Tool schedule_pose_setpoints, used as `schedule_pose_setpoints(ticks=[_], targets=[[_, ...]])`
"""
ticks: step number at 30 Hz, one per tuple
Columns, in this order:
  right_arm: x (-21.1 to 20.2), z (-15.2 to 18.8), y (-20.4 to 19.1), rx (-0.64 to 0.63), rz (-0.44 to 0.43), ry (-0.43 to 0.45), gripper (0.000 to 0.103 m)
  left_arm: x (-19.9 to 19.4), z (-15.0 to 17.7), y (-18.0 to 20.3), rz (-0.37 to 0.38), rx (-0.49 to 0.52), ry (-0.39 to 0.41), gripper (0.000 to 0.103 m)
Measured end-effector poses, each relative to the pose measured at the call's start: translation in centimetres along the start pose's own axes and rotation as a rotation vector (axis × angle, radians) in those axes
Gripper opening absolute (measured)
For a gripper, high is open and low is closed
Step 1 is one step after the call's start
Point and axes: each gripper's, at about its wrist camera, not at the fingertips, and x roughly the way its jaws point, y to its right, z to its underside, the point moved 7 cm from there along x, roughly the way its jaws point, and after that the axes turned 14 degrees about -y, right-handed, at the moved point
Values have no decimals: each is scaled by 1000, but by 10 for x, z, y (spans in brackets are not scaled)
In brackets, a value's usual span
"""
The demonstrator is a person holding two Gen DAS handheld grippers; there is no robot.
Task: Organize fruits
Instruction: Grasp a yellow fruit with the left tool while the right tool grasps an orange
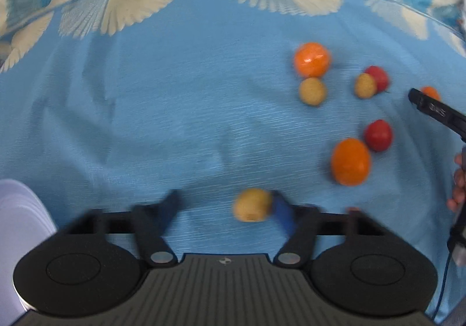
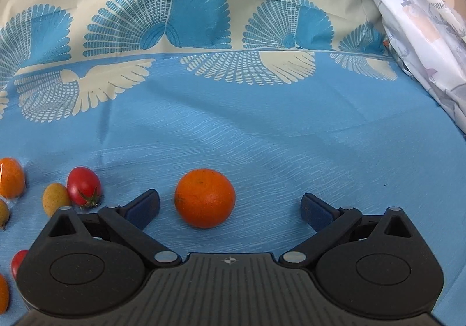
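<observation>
In the left wrist view, my left gripper [image 1: 227,205] is open; a small yellow fruit [image 1: 252,205] lies between its fingers, against the right fingertip [image 1: 281,209], blurred. Two oranges [image 1: 312,59] [image 1: 350,162], two red tomatoes [image 1: 378,135] [image 1: 378,77] and two more yellow fruits [image 1: 312,91] [image 1: 365,85] lie on the blue cloth [image 1: 174,110] at right. In the right wrist view, my right gripper [image 2: 230,206] is open with an orange [image 2: 204,197] between its fingers, untouched. A tomato [image 2: 84,185] and a yellow fruit [image 2: 55,199] lie to its left.
The right gripper's finger [image 1: 437,110] and the person's hand [image 1: 457,180] show at the left wrist view's right edge. A white object [image 1: 17,227] is at lower left. A patterned curtain [image 2: 419,23] hangs at the right wrist view's right. More fruits lie at its left edge.
</observation>
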Motion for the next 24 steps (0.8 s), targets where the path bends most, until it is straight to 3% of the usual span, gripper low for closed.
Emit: schedule_pose_setpoints(ticks=[1,5,9,16,24], targets=[[-5,-1,-2,-7,-13,10,39,-4,1,4,0,30,-2,29],[-16,0,-8,-21,-31,-18,38,-25,5,8,28,32,17,29],[-42,1,-5,-2,-35,-14,38,-68,10,5,42,27,91,29],[-169,17,-31,-41,-165,108,38,-157,53,-24,24,-36,169,29],[-301,87,-111,-163,-389,121,38,-225,144,-90,-22,-148,177,29]])
